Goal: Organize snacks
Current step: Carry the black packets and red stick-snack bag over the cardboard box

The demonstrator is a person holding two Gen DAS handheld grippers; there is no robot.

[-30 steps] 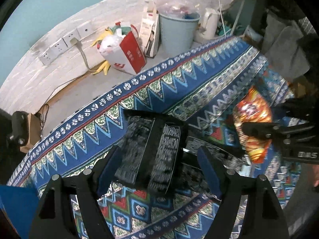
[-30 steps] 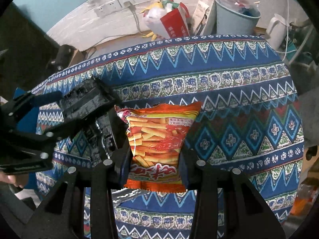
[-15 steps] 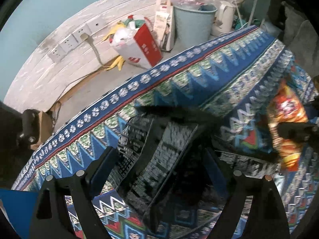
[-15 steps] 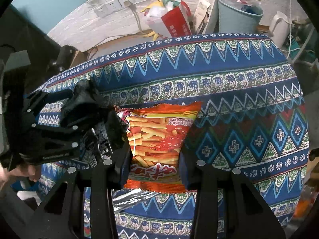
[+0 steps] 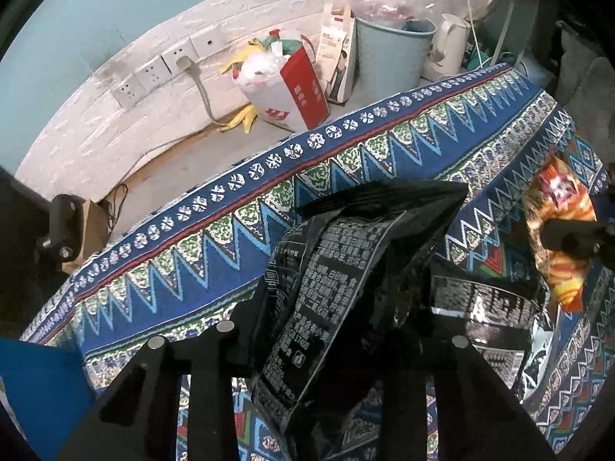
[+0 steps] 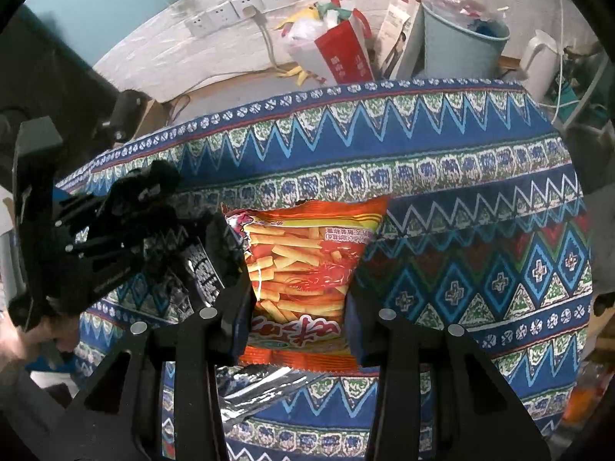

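Observation:
A black snack bag (image 5: 334,269) with white print stands crumpled between the fingers of my left gripper (image 5: 338,322). Its jaws are closing and squeeze the bag's lower part. A second black bag (image 5: 496,307) lies flat on the patterned cloth (image 5: 192,269) just to the right. My right gripper (image 6: 300,307) is shut on an orange bag of fry-shaped snacks (image 6: 303,261), one finger pressing each side of its lower half. The left gripper (image 6: 153,226) with its black bag (image 6: 203,269) sits right beside it on the left. A silver packet (image 6: 257,388) lies under the orange bag.
The table's far edge drops to a floor with a blue-grey bucket (image 5: 388,57), a red and white shopping bag (image 5: 292,92), a white kettle (image 5: 449,46) and wall sockets (image 5: 153,73). A blue object (image 5: 34,376) sits at the lower left. Bare cloth (image 6: 480,199) stretches right of the orange bag.
The left gripper's wide-open jaws came down around the black bag and closed on it, crumpling it upright. The right gripper and orange bag stayed as they were.

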